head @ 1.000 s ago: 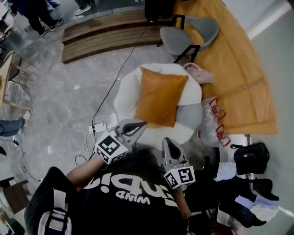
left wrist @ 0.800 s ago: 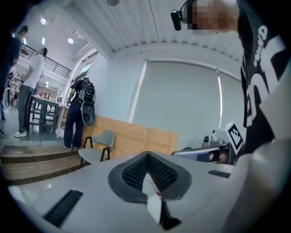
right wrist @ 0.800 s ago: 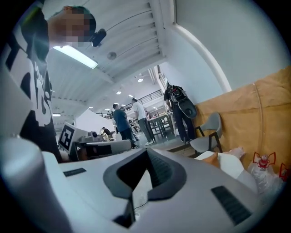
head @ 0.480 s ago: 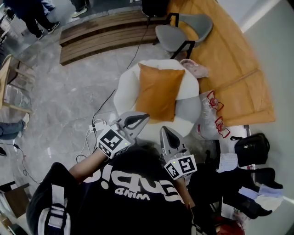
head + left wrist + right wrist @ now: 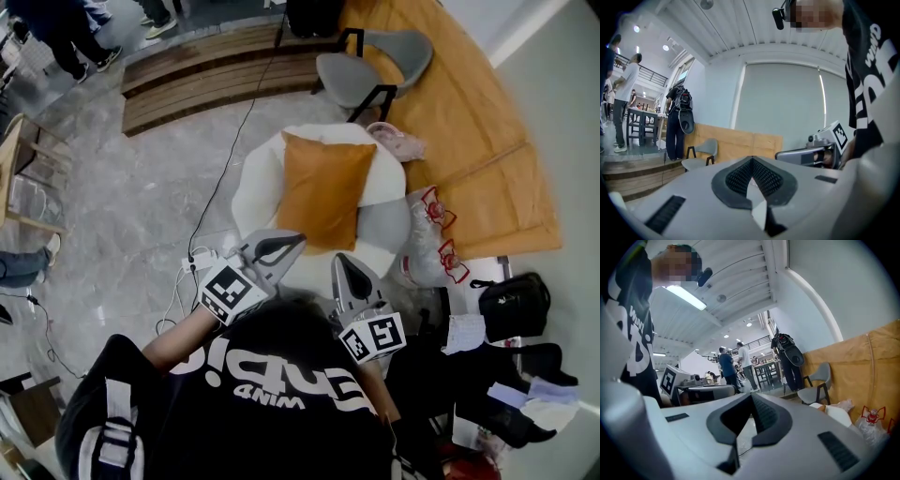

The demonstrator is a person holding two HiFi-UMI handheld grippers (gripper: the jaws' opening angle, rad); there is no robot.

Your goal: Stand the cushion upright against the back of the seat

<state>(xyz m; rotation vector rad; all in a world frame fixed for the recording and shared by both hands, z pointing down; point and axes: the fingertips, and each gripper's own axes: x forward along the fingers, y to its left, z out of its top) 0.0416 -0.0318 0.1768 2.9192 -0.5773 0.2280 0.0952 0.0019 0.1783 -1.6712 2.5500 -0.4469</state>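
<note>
Showing orange cushion (image 5: 323, 192) on white seat (image 5: 255, 187), grey chair (image 5: 349, 71) beyond, left claw (image 5: 286, 244), right claw (image 5: 343, 267) closed, empty.

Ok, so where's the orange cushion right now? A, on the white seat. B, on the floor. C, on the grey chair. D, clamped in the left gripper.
A: the orange cushion rests on the white seat, while the left gripper and the right gripper are both shut, empty and apart from it.
</note>
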